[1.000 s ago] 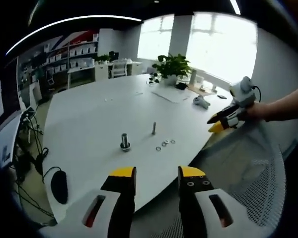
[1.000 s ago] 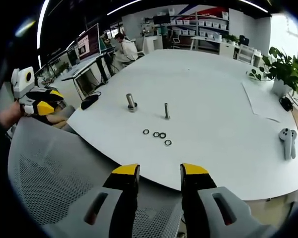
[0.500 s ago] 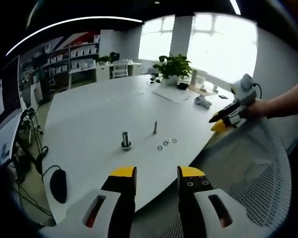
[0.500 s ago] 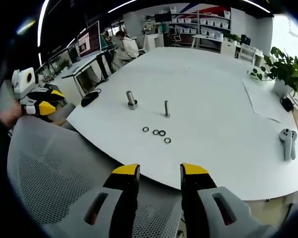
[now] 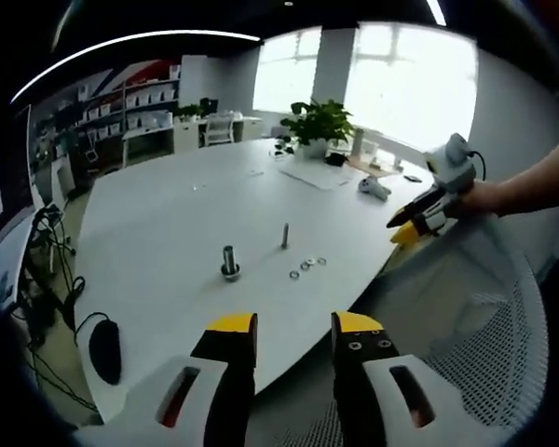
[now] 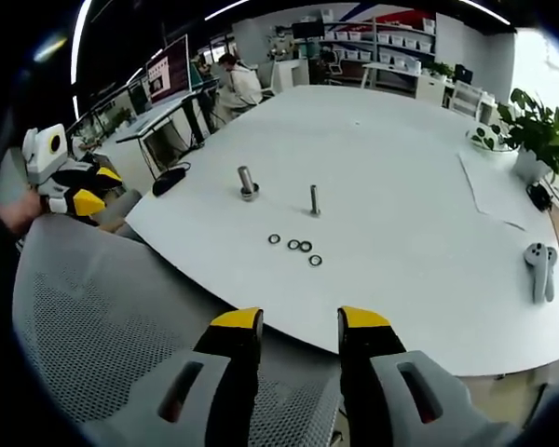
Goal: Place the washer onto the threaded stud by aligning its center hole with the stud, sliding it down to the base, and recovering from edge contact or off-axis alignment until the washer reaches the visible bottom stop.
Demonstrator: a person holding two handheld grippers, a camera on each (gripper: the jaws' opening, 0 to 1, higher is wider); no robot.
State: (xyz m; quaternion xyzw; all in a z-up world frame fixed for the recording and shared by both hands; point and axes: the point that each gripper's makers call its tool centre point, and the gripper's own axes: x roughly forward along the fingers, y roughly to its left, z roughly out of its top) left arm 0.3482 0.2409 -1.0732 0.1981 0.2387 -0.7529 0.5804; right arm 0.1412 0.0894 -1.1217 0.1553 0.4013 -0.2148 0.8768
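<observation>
Roughly mid-table, four loose washers [image 6: 296, 247] lying flat on the white table [image 6: 401, 196], threaded stud [image 6: 314, 200] upright just beyond them, a thicker bolt [image 6: 247, 182] standing nearby, left gripper [image 5: 291, 328] and right gripper [image 6: 300, 325] both parted, holding nothing, above a mesh chair back [image 6: 102, 326].

Bright, even daylight. Windows [image 5: 410, 84] blown out in left gripper view, glare washing the wall beside them. Ceiling light strips [image 5: 140, 42] bend into arcs from strong fisheye. White desk [image 6: 401, 186] evenly lit, faint shadows. Centre fairly sharp; edges soft, smeared, dark near the rim.
</observation>
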